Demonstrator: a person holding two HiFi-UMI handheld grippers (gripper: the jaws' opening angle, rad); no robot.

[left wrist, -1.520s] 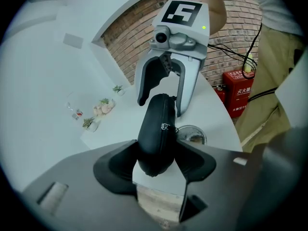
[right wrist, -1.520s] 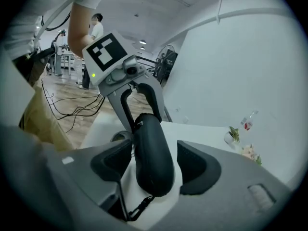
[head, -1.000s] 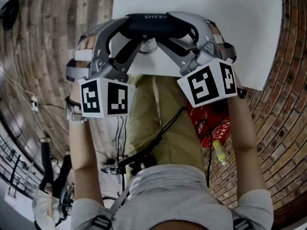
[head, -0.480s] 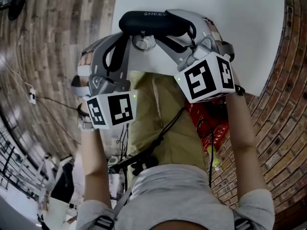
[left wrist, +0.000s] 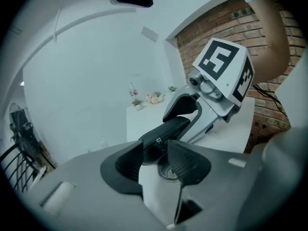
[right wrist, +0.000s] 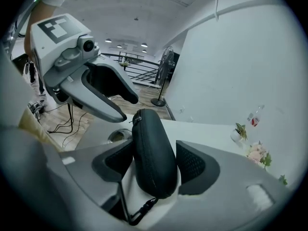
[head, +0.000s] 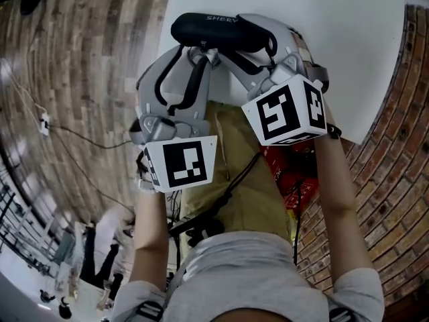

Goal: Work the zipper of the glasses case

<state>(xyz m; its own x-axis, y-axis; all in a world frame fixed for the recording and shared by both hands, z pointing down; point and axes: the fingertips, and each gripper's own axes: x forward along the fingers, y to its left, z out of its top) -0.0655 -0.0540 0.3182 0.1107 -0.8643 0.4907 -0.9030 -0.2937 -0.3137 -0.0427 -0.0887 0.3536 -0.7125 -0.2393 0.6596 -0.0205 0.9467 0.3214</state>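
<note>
The right gripper [right wrist: 154,154] clamps its ribbed dark pads [right wrist: 193,165] on the oblong, rounded black case [right wrist: 148,129] over the smooth white table [head: 348,39], while the left gripper [left wrist: 155,150] is opening its jaws, the case's tip and small metal zip pull [left wrist: 157,140] between them.

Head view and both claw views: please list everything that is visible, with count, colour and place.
glasses case: one, black, at the table's near edge.
table: one, white, in front of the person.
round item: one, metallic-looking, on the table beside the case; cannot tell what it is.
red item: one, below the table, at the person's right.
flower pots: a few, small, pale, far off on a white top.
fan: one, black, standing on the wooden floor.
left claw: grey, jaws opening, the case's zipper end at its tips, not pressed.
right claw: grey, shut on the case.
forearms: two, bare, behind the claws.
</note>
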